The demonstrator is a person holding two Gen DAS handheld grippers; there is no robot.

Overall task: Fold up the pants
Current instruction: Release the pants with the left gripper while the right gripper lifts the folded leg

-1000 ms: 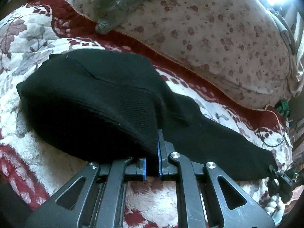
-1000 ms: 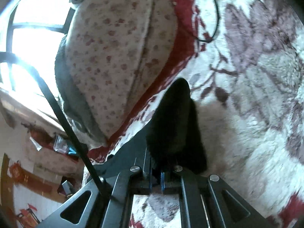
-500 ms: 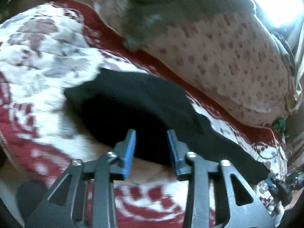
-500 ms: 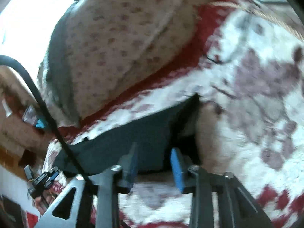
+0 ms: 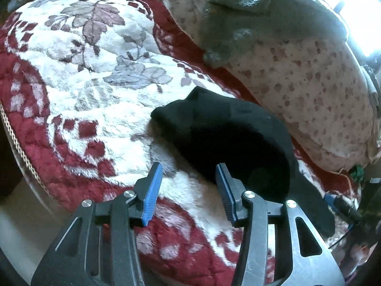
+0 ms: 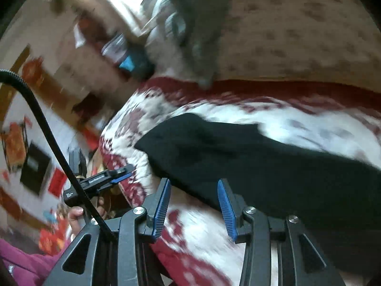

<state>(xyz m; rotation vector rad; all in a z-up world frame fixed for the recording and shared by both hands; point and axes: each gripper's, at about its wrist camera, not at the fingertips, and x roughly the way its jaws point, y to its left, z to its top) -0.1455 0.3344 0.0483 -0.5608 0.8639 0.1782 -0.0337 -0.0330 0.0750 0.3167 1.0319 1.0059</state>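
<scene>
Both tongs, left (image 5: 188, 188) and right (image 6: 194, 205), have just opened, empty; the pants (image 5: 228, 143) ahead may slump unfolded on the plush blanket (image 5: 95, 90).

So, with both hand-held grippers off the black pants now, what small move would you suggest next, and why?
Probably bring the left hand-held gripper in to the pants' rounded near edge to start another fold. Both it and the right hand-held gripper are open and empty, having just opened, and the pants lie doubled over on the blanket.
</scene>
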